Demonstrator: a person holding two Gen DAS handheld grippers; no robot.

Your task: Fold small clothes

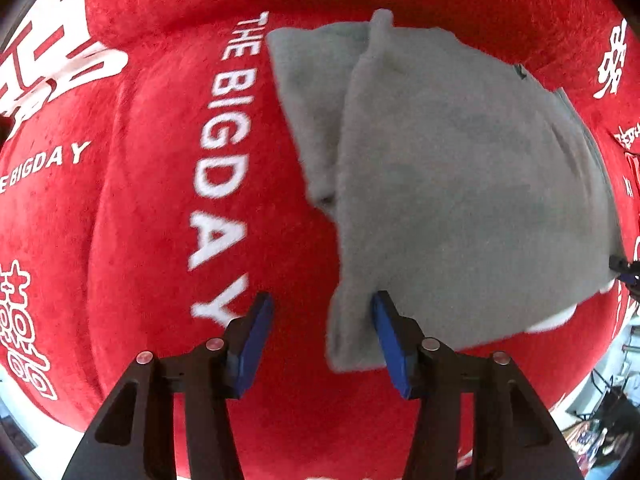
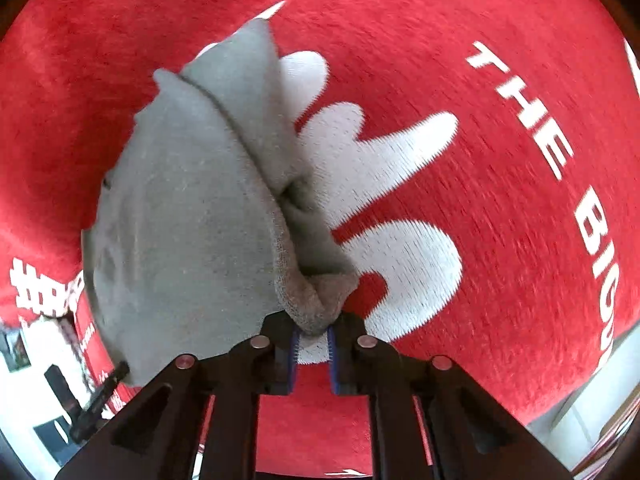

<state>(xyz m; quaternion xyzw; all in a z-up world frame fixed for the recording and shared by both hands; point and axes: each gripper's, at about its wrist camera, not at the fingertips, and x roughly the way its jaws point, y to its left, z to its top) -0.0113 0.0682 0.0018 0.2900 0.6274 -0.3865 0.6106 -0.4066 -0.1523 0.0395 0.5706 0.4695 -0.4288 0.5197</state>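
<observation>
From my left tongs [image 1: 322, 330], I look straight down on the red blanket [image 1: 152, 184] with white lettering. The grey garment [image 1: 460, 184] lies folded on it, toward the right edge of the view. My blue pads [image 1: 256, 344] stand apart; a lower corner of the garment sits between them, against the right pad, and is not pinched.

From my right tongs [image 2: 314, 344], the pads are clamped on a bunched corner of the same grey garment [image 2: 188, 220], which spreads up and left over the blanket [image 2: 500, 208].
</observation>
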